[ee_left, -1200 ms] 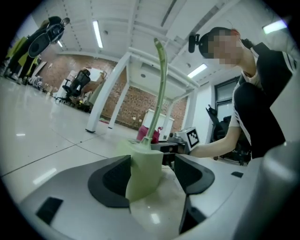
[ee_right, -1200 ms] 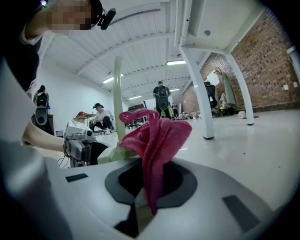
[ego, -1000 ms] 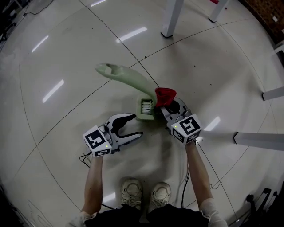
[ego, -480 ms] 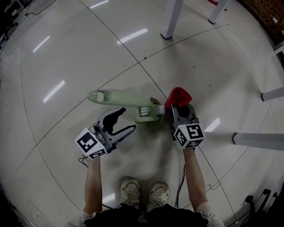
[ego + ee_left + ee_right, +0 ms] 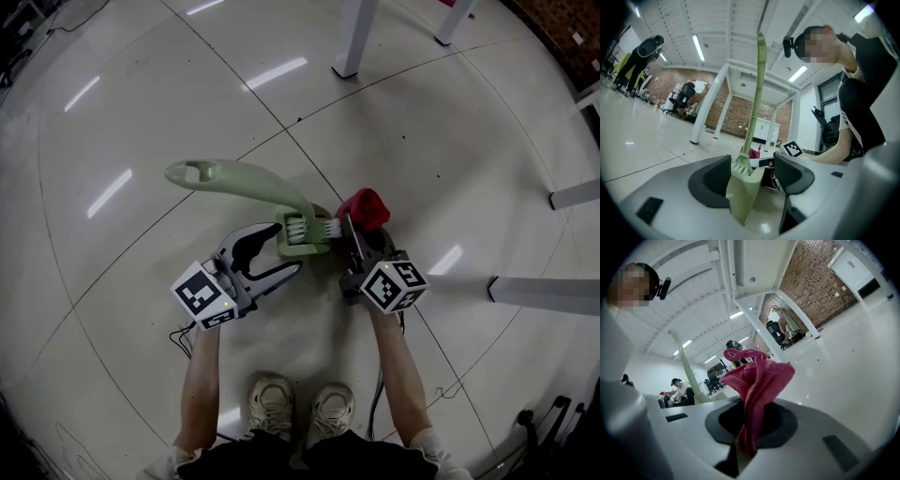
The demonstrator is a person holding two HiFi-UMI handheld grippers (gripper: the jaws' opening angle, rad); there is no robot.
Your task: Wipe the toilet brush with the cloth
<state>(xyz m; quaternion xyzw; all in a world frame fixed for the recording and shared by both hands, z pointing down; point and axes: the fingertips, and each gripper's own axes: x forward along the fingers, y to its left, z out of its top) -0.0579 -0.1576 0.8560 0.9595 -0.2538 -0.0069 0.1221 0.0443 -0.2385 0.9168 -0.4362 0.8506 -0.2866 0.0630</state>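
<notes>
The pale green toilet brush (image 5: pixel 246 183) stands in its green holder (image 5: pixel 302 244) on the floor, its handle leaning up and left. My left gripper (image 5: pixel 287 249) is open, its jaws on either side of the holder (image 5: pixel 742 192); the holder touches the left pad and a gap shows on the right. White bristles (image 5: pixel 742 165) show above the holder, and the handle (image 5: pixel 758 89) rises between the jaws. My right gripper (image 5: pixel 352 232) is shut on the red cloth (image 5: pixel 365 208), just right of the brush head. The cloth (image 5: pixel 757 380) sticks up bunched from the shut right gripper (image 5: pixel 751 430).
White table legs (image 5: pixel 350 37) stand at the back, and white bars (image 5: pixel 542 292) lie on the floor at the right. A thin cable (image 5: pixel 181 336) trails by my left arm. My shoes (image 5: pixel 292 405) are below the grippers. Glossy tiled floor lies all round.
The left gripper has moved up and right until its jaws flank the brush holder. The brush handle has swung to the upper left. The right gripper with the cloth has shifted slightly left, closer to the brush head.
</notes>
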